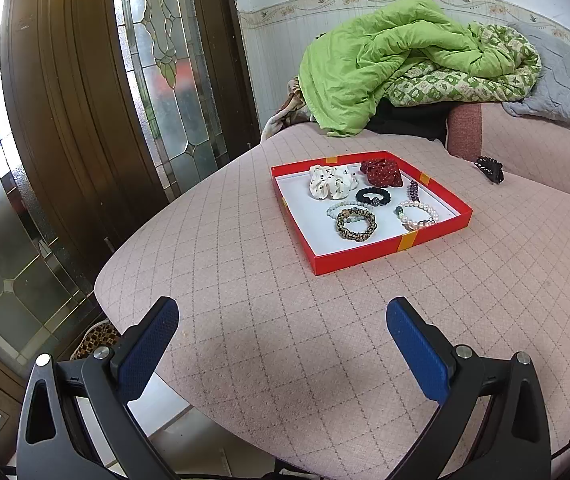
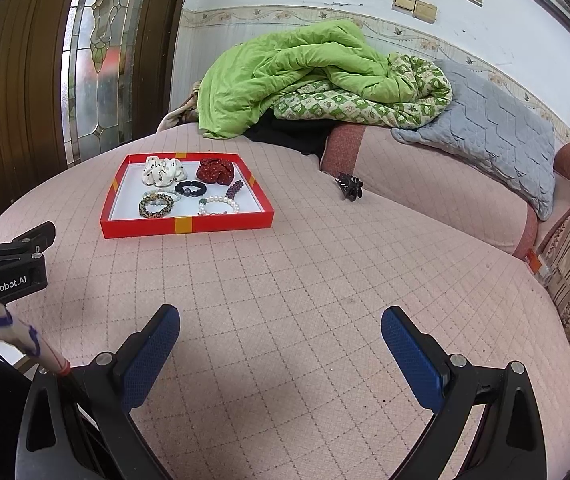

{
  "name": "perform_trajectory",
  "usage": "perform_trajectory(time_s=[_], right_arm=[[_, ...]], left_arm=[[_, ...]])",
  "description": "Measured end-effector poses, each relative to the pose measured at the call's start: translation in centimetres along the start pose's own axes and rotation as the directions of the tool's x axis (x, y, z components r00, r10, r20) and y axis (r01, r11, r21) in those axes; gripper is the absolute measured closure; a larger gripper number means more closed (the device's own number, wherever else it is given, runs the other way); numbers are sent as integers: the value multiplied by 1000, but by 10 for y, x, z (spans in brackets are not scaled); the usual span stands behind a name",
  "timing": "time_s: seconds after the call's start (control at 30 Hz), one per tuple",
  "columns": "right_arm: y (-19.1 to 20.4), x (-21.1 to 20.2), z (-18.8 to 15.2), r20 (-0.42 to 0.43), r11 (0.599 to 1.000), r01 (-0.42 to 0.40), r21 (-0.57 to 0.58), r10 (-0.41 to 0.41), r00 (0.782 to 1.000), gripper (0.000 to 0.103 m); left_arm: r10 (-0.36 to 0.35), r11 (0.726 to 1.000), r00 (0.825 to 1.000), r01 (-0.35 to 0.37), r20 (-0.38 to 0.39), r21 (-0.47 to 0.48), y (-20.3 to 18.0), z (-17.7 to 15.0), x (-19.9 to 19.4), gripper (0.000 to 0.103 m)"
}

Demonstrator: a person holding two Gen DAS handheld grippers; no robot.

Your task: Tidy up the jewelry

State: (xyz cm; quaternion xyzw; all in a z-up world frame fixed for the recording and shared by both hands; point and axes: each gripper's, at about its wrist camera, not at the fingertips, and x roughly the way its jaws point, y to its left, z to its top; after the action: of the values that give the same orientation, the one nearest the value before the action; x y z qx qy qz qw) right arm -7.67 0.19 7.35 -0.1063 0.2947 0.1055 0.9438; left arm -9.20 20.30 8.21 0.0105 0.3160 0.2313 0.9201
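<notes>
A pink quilted bed (image 2: 325,280) carries everything. At its far side a crumpled lime-green quilt (image 2: 285,68) is heaped, with a grey quilted pillow (image 2: 493,136) beside it.

Nearer than the quilt sits a shallow red cardboard tray with a white floor (image 1: 365,258). It holds 7 pieces:
- a white dotted fabric scrunchie (image 1: 329,181) in the far corner
- a dark red dotted scrunchie (image 1: 381,172) beside it
- a black hair tie (image 1: 373,196)
- a white pearl bracelet (image 1: 419,214)
- a leopard-print scrunchie (image 1: 356,224) overlapping a pale green bead bracelet (image 1: 339,209)
- a small purple bead piece (image 1: 414,190)

A black claw hair clip (image 2: 350,186) lies on the bed outside the tray.

The left hand-held gripper (image 1: 283,316) and the right hand-held gripper (image 2: 281,324) both hover spread wide and empty, well short of the tray.
</notes>
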Motion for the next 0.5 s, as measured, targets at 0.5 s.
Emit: perform_trajectory(time_s=[0.5], right_arm=[[-1, -2, 0, 1, 1000, 4, -7, -4, 1000, 1]], left_arm=[[-6, 1000, 1000, 6, -2, 0, 0, 0, -1, 0]])
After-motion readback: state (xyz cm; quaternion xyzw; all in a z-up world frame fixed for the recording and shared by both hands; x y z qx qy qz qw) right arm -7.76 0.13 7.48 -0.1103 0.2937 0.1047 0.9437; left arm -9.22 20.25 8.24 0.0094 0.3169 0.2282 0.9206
